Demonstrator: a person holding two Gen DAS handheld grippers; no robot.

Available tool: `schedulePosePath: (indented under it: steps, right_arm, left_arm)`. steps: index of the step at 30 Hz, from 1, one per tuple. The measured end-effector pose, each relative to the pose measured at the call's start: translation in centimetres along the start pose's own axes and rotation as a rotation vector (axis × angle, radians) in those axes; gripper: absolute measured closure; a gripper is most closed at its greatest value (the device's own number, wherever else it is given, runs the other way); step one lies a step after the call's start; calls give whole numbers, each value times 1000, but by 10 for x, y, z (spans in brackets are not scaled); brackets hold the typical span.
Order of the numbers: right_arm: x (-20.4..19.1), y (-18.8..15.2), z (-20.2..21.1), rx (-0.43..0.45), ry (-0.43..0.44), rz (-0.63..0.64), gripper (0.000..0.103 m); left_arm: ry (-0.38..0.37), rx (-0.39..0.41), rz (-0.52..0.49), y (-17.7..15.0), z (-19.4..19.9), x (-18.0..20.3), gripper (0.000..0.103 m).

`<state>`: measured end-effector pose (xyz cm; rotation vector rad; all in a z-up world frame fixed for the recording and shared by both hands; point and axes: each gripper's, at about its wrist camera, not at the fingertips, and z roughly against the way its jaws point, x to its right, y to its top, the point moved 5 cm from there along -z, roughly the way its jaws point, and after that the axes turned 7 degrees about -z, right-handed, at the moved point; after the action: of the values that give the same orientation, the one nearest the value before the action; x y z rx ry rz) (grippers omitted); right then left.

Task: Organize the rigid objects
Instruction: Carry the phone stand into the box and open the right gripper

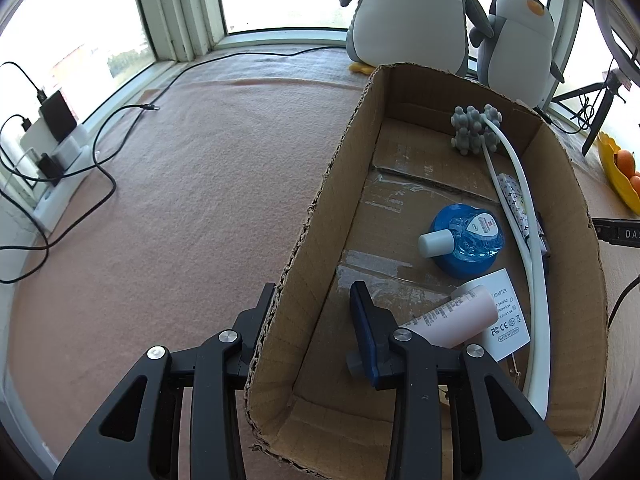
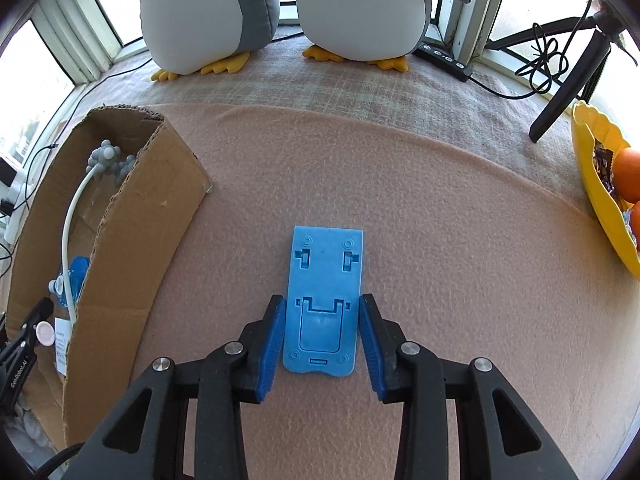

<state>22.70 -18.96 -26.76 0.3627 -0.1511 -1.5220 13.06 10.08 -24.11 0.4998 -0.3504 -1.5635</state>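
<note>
A cardboard box [image 1: 320, 216] lies on the pink blanket and holds a blue bottle [image 1: 464, 236], a pink tube [image 1: 460, 316], a white adapter [image 1: 506, 312] and a grey-headed massager with a white handle [image 1: 520, 216]. My left gripper [image 1: 314, 304] is open and straddles the box's left wall, one finger outside, one inside. A flat blue plastic phone stand [image 2: 324, 300] lies on the blanket to the right of the box [image 2: 132, 240]. My right gripper [image 2: 322, 322] is open with its blue pads on either side of the stand's near half, touching or nearly touching its edges.
Two plush penguins [image 2: 288, 4] stand at the back by the window. A yellow fruit bowl [image 2: 596, 200] with oranges and a black tripod [image 2: 568, 80] are at the right. Cables and a power strip [image 1: 56, 152] lie at the left.
</note>
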Motion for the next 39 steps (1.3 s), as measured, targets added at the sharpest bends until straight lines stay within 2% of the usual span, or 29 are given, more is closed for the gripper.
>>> schedulePosePath:
  steps: [7,18,30,39]
  right_arm:
    - [-6,-5,30,57,17,35,70]
    - [-80,16,76,160,84,195,70]
    - [-158,13,77,168,150,345,70]
    - [-184,12,59,125,173,379,70]
  left_arm:
    - [2,-1,-2,0,0,0,68]
    - [3,-1,-3,0,0,0,68]
    - [3,-1,-1,0,0,1,68]
    - [3,-2,-2,0,0,0,68]
